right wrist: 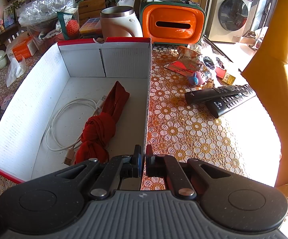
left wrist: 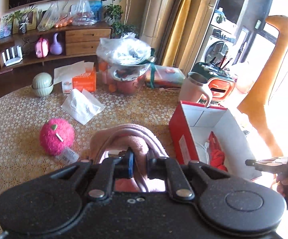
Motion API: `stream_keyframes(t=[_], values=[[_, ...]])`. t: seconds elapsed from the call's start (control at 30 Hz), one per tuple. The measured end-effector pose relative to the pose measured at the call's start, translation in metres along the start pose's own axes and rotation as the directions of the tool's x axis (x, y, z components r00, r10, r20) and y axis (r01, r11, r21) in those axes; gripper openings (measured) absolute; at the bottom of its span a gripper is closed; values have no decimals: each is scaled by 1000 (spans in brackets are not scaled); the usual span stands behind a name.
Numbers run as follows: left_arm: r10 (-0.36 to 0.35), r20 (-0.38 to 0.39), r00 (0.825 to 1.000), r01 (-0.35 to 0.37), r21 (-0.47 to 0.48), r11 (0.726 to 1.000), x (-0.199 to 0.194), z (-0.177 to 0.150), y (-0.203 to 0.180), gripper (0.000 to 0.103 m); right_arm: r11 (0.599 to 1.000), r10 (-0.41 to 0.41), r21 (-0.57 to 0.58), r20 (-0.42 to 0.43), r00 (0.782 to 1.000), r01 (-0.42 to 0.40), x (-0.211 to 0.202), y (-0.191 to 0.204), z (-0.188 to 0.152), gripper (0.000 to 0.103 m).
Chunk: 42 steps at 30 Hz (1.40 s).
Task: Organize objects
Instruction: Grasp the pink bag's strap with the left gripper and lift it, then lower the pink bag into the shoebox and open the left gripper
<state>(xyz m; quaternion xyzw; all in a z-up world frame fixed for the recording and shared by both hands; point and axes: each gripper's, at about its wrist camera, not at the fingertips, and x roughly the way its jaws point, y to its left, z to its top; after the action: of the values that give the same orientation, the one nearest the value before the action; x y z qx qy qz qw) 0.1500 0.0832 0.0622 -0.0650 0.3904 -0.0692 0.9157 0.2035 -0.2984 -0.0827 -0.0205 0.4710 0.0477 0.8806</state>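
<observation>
Tongs on the left [left wrist: 140,166] clamp a pink fuzzy bag [left wrist: 128,137] (handles looped up) above the bench [left wrist: 14,119], beside the red box [right wrist: 124,63]. Right tongs [right wrist: 143,159] pinch the box's wall; a red cloth [right wrist: 104,119] and white cable [right wrist: 64,119] lie inside.

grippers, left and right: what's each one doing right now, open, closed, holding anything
Left gripper: closed on the soft pink fabric item, which looks lifted off the table.
Right gripper: closed on the right wall of the red and white cardboard box.
</observation>
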Motion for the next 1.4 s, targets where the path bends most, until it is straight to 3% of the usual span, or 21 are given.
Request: stream_keyframes(t=[0.43,0.8,1.0,1.4], values=[[-135,66,989,121,180,976,11,49,-92,10,1000,3,0,-1,1000,-3,1,0,1,3],[-257,48,965,232,296,926,56,73,-176,10,1000,15,7,2,1000,-15,2,-1,0,3],[-252,-19,968,245,321,915,102,59,-202,10,1000,20,8,2,1000,-20,2,-3,-1,3],[-185,-169,968,233,339,911,173,14,-209,10,1000,22,10,2,1000,-22,2,-3,-1,3]])
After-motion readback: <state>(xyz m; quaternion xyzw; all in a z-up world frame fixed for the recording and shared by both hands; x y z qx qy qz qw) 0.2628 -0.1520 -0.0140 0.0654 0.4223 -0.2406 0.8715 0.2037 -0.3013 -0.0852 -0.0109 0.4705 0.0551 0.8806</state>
